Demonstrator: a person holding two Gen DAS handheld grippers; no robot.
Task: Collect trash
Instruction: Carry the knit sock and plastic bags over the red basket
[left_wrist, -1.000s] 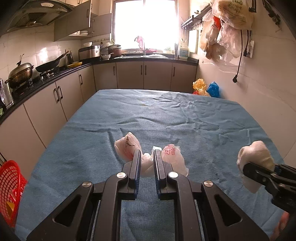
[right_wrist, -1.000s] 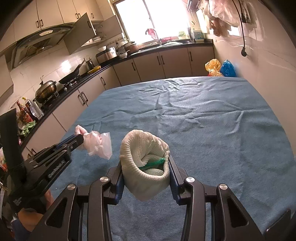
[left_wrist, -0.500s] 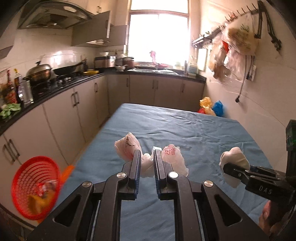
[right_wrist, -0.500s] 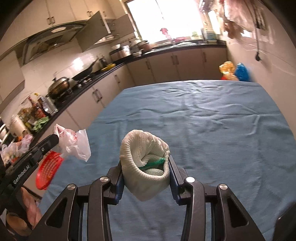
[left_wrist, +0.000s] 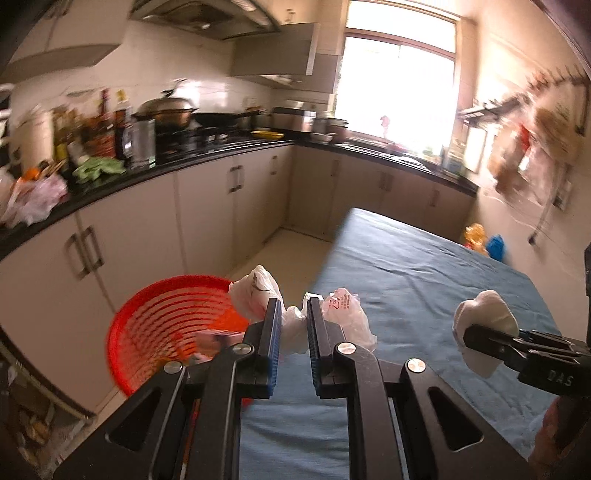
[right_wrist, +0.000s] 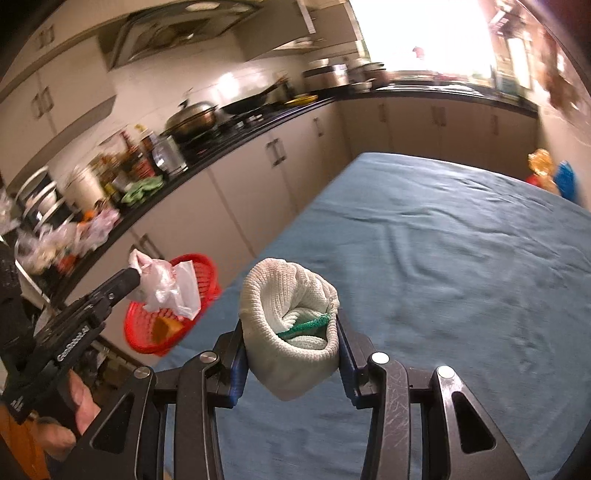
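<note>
My left gripper (left_wrist: 293, 314) is shut on a crumpled clear plastic bag (left_wrist: 347, 317) with red print and holds it in the air near the table's left edge, beside a red mesh basket (left_wrist: 162, 325). The bag (right_wrist: 166, 284) and basket (right_wrist: 173, 328) also show in the right wrist view, the bag above the basket. My right gripper (right_wrist: 291, 328) is shut on a rolled white knitted glove (right_wrist: 291, 332) with a green trim, above the blue table (right_wrist: 461, 258). The glove also shows at the right of the left wrist view (left_wrist: 484, 321).
The basket stands off the table's left edge and holds some scraps. Beige cabinets (left_wrist: 147, 240) under a black counter with pots and bottles run along the left. Orange and blue bags (left_wrist: 484, 242) lie beyond the table's far end.
Both grippers have swung left with their loads. The left gripper with the bag has moved from over the table to its left edge, and the red basket now lies close under it.
</note>
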